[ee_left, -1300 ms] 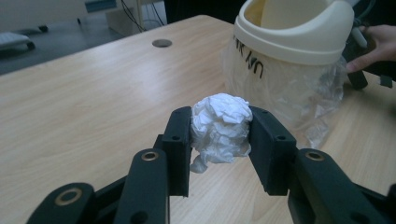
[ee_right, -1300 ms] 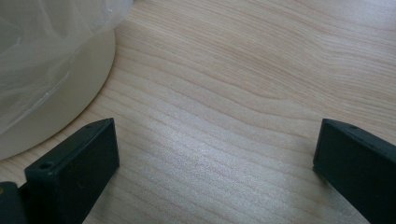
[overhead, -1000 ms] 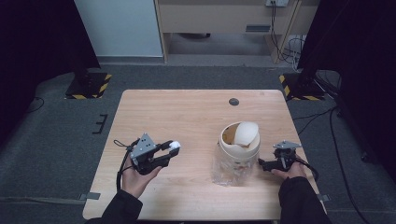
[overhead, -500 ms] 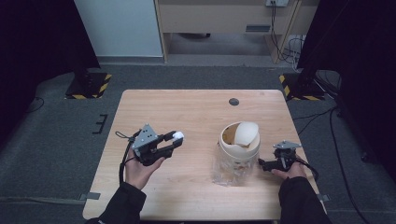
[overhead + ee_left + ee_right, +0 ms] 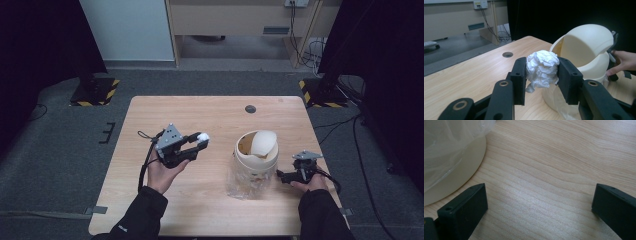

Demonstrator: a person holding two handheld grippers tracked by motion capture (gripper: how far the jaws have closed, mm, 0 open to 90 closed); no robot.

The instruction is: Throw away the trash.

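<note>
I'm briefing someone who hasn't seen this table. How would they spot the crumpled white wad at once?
Start at the wooden table and find the cream swing-lid bin near its middle. To its left in the high view, the left hand-held gripper is raised above the tabletop. The paper wad is pinched between its black jaws: small, white, wrinkled, and the one loose item off the table.
</note>
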